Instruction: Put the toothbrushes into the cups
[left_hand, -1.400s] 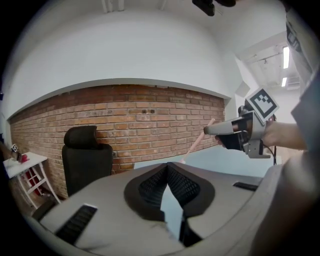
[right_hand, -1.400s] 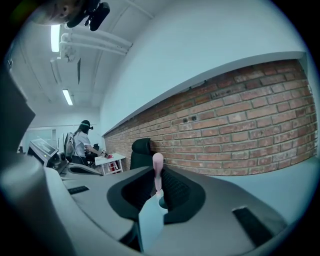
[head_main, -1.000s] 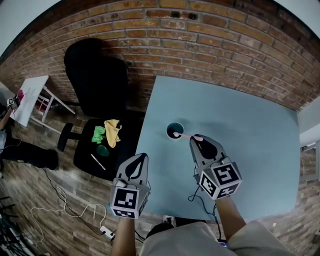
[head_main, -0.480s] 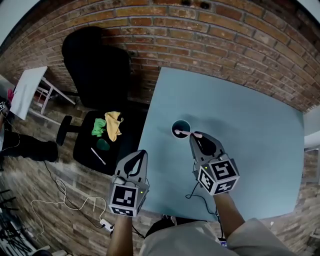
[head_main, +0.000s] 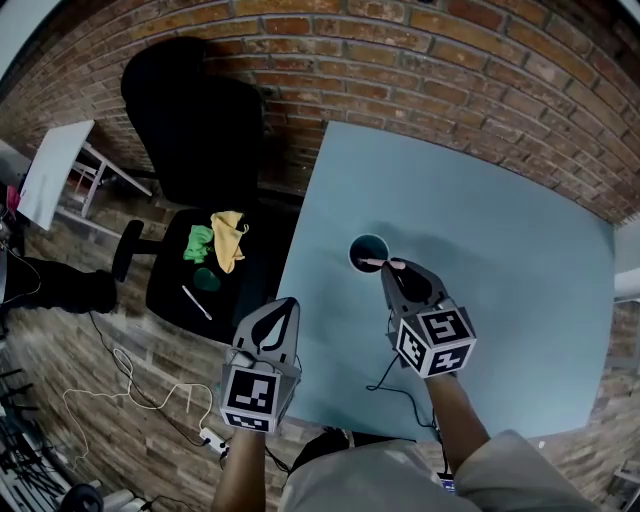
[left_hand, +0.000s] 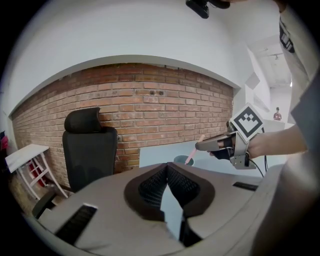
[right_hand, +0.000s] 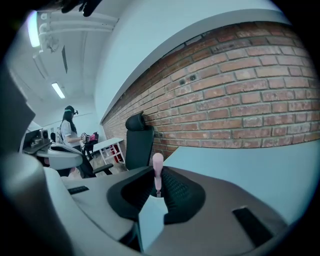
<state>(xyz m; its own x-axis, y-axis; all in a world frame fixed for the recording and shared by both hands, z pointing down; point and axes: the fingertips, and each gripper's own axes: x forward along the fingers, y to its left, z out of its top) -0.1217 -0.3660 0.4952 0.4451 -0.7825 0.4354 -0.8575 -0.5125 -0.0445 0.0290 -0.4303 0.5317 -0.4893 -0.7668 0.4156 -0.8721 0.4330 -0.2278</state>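
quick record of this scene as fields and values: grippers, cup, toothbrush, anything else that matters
surface: light blue table
cup: dark teal cup, upright on the table
toothbrush: pink toothbrush, tilted, lower end at the cup's mouth
right gripper: shut on the toothbrush, beside the cup
left gripper: jaws together, nothing between them, near the table's left edge
off table: black chair with a yellow cloth and a green cloth on its seat
task state: toothbrush not yet released
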